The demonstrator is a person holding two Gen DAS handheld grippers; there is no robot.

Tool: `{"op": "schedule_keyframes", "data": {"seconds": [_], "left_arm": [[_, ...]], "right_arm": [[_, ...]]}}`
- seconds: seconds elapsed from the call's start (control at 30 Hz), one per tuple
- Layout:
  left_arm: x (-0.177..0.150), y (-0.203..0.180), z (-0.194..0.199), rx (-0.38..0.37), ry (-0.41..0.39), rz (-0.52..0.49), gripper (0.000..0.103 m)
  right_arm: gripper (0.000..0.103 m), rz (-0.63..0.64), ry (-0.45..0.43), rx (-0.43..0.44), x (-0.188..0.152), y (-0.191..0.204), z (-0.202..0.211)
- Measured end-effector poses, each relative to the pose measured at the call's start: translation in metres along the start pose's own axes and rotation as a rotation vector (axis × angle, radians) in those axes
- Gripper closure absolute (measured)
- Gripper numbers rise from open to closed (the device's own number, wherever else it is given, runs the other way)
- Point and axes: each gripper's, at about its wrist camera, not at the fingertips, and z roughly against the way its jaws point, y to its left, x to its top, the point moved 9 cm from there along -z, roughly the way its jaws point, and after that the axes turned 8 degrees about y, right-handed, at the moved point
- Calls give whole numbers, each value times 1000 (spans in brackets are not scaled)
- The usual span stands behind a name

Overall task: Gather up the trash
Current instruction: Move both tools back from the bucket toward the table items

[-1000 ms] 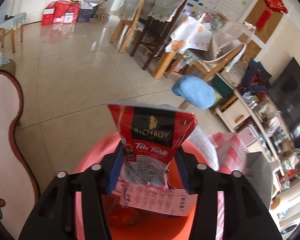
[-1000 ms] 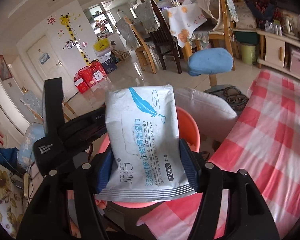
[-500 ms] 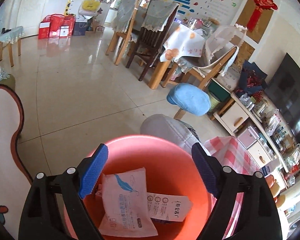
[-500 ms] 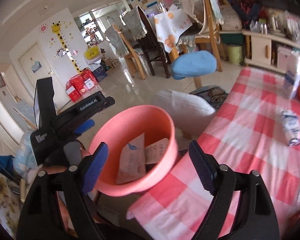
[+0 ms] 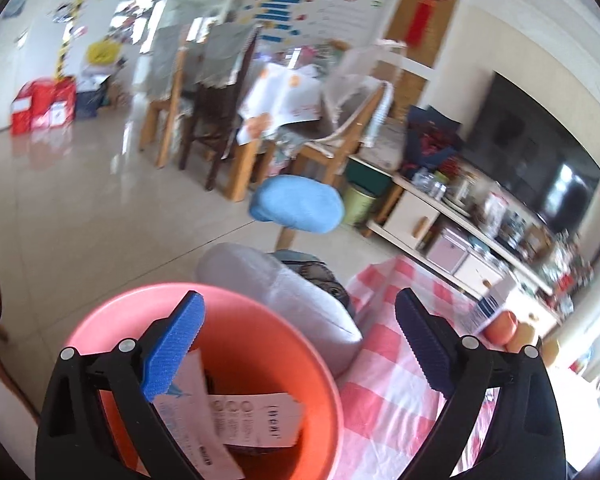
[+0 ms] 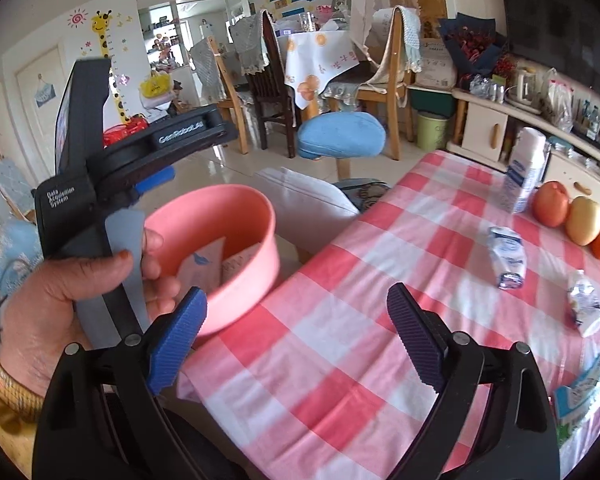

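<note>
A pink bin (image 5: 236,320) stands at the table's left end, below my left gripper (image 5: 298,340), whose jaws are opening with nothing between them. In the bin lie a white wipes pack (image 5: 192,412) and a paper label (image 5: 256,420). My right gripper (image 6: 296,336) hangs over the red-and-white checked tablecloth (image 6: 340,360), right of the bin (image 6: 236,196), its jaws opening and empty. Two crumpled white-and-blue wrappers (image 6: 506,256) (image 6: 584,304) and a blue-and-white packet (image 6: 576,396) lie on the cloth to the right.
A hand (image 6: 60,296) holds the left tool beside the bin. A white bottle (image 6: 524,176) and fruit (image 6: 552,204) stand at the table's far right. Beyond the table end are a grey cushion (image 6: 312,204), a blue stool (image 6: 340,136) and dining chairs.
The left gripper let go of the red snack packet and the right let go of the wipes pack; both dropped into the bin. Both jaws spread wide and both views swung right toward the table.
</note>
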Motion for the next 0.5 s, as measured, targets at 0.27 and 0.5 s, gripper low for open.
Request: {"op": "schedule_keyframes", "data": {"seconds": [0.27,0.5], "left_arm": [[-8,-36,-6,-78,25,-33,8],[-23,-64,-11,-121,67,-84,8]], "right_arm": [[8,1,-8,-80,-14,-29,18],[8,-23,-26,-116,-23,-57,38]]}}
